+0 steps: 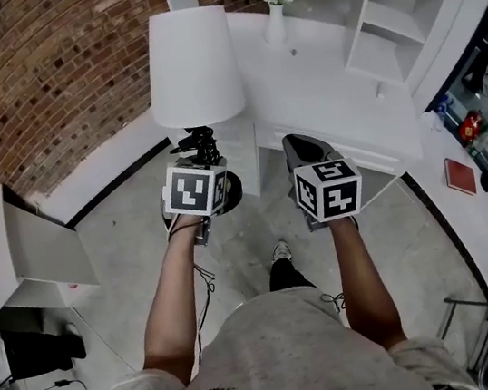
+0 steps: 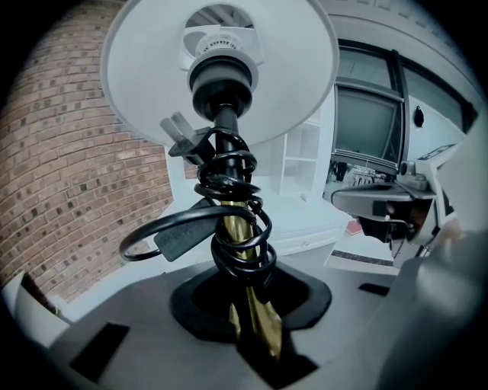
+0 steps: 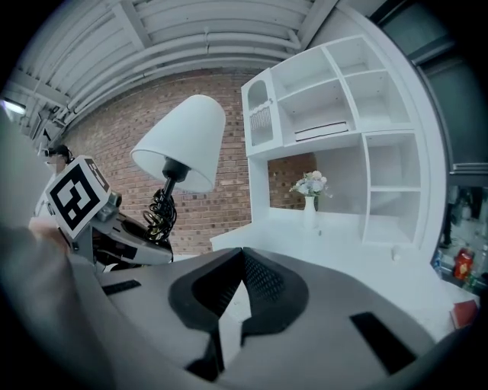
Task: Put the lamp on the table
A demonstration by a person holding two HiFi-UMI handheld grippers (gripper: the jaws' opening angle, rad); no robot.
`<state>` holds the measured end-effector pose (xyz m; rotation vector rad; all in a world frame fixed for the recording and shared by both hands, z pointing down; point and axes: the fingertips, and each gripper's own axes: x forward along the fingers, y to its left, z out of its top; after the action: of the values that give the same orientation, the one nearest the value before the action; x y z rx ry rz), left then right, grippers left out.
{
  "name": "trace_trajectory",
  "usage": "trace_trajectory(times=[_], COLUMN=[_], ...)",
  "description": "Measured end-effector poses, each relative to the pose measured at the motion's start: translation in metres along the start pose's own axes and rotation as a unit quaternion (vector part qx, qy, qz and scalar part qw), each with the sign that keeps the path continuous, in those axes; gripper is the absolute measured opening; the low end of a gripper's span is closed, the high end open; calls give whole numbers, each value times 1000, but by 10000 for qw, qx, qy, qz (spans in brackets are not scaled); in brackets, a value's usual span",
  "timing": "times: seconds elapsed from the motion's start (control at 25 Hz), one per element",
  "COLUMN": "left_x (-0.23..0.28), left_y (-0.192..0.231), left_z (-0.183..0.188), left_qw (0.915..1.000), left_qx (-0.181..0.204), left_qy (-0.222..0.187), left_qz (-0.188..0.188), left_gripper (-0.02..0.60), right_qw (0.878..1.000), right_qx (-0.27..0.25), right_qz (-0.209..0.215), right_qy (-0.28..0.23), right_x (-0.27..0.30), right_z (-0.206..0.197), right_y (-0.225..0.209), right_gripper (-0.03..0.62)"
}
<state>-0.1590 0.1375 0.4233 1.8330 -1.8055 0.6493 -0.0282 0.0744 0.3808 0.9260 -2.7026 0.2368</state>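
The lamp's white cone-shaped shade [image 1: 191, 65] looks matt and smooth; cloth or plastic, I cannot tell. Its slim brass-coloured metal stem [image 2: 242, 244] is polished and glossy. The black rubbery cord [image 2: 229, 179] coiled round it has a slight sheen. The left tool [image 2: 253, 312] and right tool [image 3: 242, 259] have matt grey plastic bodies, and the right one's black pads [image 3: 263, 278] carry a rough grid texture. The white painted bench [image 1: 328, 84] is smooth, the red-brown brick wall [image 1: 32, 76] rough, and the grey floor [image 1: 132, 244] faintly shiny.
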Motion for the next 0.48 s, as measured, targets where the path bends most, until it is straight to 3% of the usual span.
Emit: trace_trajectory(times=[0.48], left_x=[83], left_y=[12], left_z=[67], left_qw=[9999], left_qx=[-38], left_qy=[114], left_qz=[-82], left_gripper=[100], right_qw=[9998], right_qx=[40], right_qz=[-48], right_qy=[168], right_x=[71], right_z=[25], right_y=[-79], right_gripper=[5])
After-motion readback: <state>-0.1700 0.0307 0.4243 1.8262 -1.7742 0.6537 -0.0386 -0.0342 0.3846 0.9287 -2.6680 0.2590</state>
